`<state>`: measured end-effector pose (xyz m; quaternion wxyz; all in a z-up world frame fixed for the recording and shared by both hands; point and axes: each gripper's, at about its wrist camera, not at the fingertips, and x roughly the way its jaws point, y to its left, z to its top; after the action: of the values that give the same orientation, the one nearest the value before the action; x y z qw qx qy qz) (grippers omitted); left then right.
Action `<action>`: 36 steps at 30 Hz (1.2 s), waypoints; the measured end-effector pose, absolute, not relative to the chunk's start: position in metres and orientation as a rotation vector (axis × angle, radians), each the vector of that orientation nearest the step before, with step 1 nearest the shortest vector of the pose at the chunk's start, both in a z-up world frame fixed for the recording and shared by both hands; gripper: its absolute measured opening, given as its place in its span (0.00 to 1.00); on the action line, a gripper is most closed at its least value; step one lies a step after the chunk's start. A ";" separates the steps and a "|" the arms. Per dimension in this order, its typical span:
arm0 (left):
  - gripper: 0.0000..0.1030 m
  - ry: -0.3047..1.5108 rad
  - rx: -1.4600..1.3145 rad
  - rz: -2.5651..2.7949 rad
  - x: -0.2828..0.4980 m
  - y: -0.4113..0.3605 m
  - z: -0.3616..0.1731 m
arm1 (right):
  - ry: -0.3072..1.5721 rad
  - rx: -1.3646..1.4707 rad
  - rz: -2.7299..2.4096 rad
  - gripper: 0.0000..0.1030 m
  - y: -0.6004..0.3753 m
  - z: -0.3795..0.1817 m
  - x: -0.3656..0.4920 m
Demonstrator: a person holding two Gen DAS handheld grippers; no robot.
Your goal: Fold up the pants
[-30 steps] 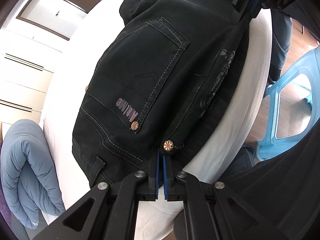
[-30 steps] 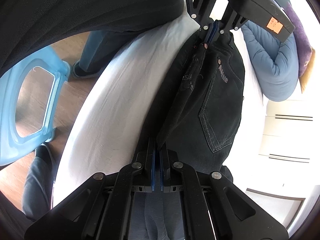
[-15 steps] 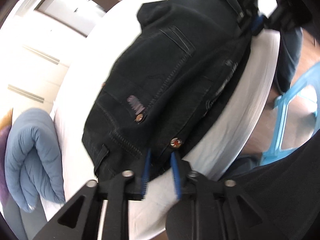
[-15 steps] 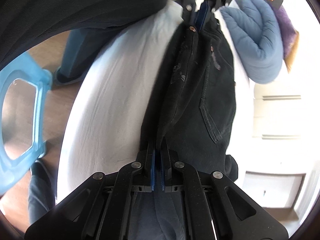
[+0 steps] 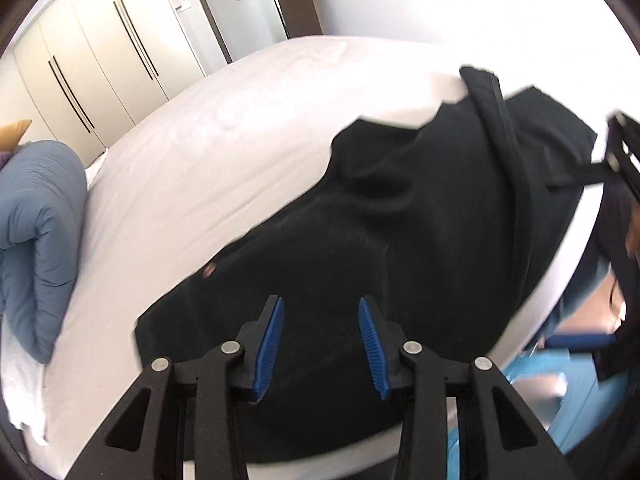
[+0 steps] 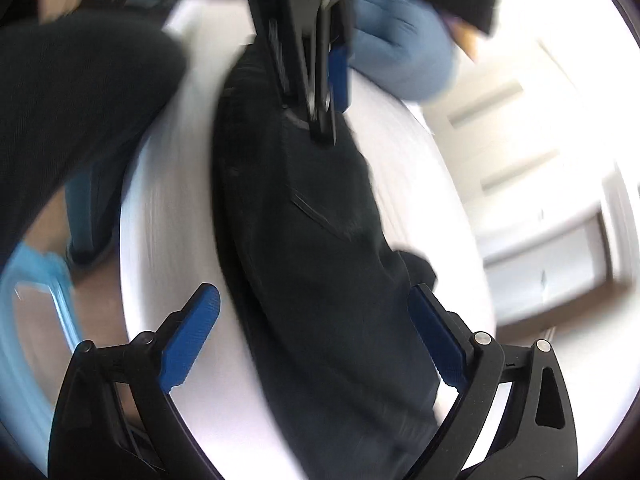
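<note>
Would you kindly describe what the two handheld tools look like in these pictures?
Both look alike. The left tool has a black frame of angular arms with triangular cut-outs and round silver screws; each finger carries a ribbed blue pad. The right tool has the same black frame, silver screws and blue pads. No cables show.

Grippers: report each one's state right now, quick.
Left gripper: open, jaws just opening, clear above the black pants.
Right gripper: open wide, jaws just opening, nothing gripped.

Black denim pants (image 5: 400,240) lie folded on white bed (image 5: 240,140), near its edge. Fabric lumpy w/ a ridge across; blurred, details unclear.
</note>
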<state>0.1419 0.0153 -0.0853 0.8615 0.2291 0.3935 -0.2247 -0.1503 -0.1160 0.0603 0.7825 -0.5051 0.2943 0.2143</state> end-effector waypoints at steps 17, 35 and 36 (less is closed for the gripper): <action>0.36 1.149 0.185 -0.475 0.173 -0.041 -0.153 | 0.758 0.771 -0.109 0.92 -0.522 0.125 -0.063; 0.36 1.161 0.162 -0.455 0.178 -0.042 -0.154 | 0.827 1.082 -0.200 0.50 -0.591 0.041 0.039; 0.36 1.160 0.163 -0.454 0.177 -0.042 -0.154 | 0.837 1.082 -0.207 0.37 -0.589 0.039 0.040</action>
<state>0.1774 -0.0421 -0.1540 0.8091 0.0760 0.5427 -0.2122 0.0401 -0.5892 0.0386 0.7700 0.4989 0.3861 -0.0953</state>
